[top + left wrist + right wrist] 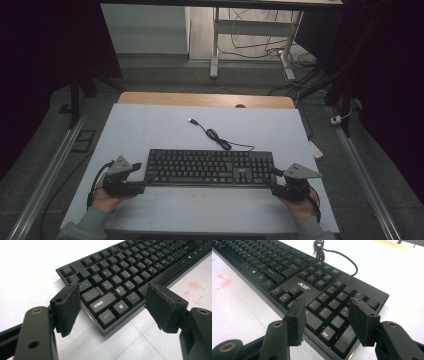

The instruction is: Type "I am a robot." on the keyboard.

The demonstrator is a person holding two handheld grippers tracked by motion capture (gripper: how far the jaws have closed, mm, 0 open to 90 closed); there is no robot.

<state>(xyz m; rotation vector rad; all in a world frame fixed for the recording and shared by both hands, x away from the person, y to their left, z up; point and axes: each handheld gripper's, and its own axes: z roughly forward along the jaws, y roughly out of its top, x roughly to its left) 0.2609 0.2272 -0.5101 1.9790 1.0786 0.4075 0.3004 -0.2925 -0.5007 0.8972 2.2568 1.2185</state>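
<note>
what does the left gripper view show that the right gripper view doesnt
Left gripper view: the keyboard's Esc, Caps Lock, Shift and Ctrl corner sits between the left gripper's open fingers, with a faint red mark on the table.

Right gripper view: the number pad, the acer logo and the coiled cable, framed by the right gripper's open fingers.

Both show the black keyboard on the white table, nothing gripped.

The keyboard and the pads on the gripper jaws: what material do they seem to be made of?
The keyboard looks like black moulded plastic with a matte finish: hard-edged keycaps with white printed legends and a smooth case that shines a little. The pads look like soft black foam or rubber, dull and slightly grainy, with a ragged, worn edge on one; which of the two I cannot tell.
</note>
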